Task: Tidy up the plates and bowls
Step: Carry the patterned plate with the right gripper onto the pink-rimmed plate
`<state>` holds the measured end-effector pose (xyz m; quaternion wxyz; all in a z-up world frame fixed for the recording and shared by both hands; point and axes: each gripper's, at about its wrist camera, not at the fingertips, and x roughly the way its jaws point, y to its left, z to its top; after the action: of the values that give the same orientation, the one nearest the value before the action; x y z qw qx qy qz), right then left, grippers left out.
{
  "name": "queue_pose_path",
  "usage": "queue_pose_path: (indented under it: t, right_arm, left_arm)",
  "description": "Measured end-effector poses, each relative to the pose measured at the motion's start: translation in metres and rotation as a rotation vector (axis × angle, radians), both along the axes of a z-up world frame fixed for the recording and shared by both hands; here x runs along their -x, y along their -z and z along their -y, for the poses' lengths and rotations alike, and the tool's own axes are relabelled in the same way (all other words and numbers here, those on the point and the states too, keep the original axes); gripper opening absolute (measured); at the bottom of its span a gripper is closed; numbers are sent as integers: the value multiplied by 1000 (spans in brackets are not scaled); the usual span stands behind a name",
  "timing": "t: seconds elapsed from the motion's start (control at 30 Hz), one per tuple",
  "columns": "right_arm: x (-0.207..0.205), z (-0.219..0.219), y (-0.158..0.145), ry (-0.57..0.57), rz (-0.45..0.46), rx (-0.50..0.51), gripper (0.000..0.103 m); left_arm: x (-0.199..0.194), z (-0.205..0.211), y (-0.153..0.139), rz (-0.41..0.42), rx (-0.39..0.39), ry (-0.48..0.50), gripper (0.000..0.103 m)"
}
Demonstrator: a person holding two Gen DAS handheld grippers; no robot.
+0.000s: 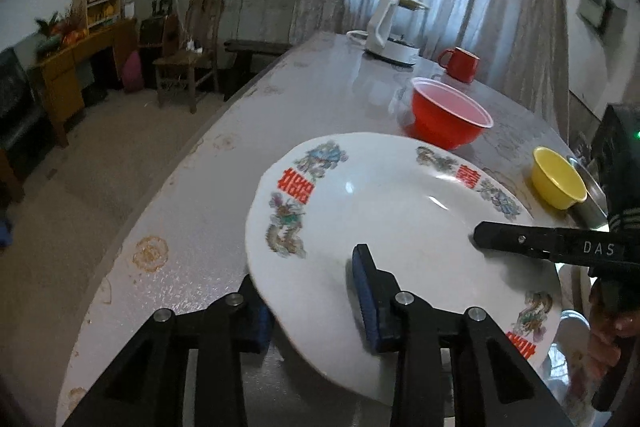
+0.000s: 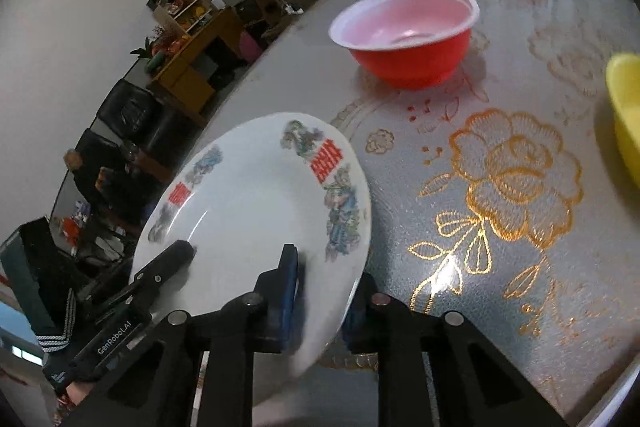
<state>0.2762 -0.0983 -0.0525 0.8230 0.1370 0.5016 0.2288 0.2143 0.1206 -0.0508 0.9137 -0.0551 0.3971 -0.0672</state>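
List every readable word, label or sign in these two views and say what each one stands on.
"DAS" – on the right gripper's finger, seen from the left wrist.
"GenRobot.AI" – on the left gripper's finger, seen from the right wrist.
Red double-happiness characters – printed around the rim of the white plate, among coloured motifs; partly blurred.
Nothing readable on the red bowl, yellow bowl, red mug or kettle.

1 plate point(image 1: 384, 211), 2 bowls – red bowl point(image 1: 448, 117) & yellow bowl point(image 1: 558, 179), 1 mug point(image 1: 460, 64), 1 kettle point(image 1: 390, 31).
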Motion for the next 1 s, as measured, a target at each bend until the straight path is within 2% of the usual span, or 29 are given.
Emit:
queue_pose_path:
  t: [0.1,0.3,0.53,0.7,1.0]
  right_arm:
    - [1,0,-1,-5,1,13,18]
    - [14,-8,-8,-34,60,89,22]
    - [18,-4,-15,-37,86,88,22]
    - [34,-2,-32,-43,136,92,22]
    - [72,18,-64,-5,229,41,21]
  left_arm:
    - [2,1,0,-1,4,1,36]
    - [6,3,0,0,8,1,36]
    - [12,7,-5,23,24,-7,36]
    - [22,13,-20,71,38,-7,36]
    - [51,36,-59,189,22,52,36]
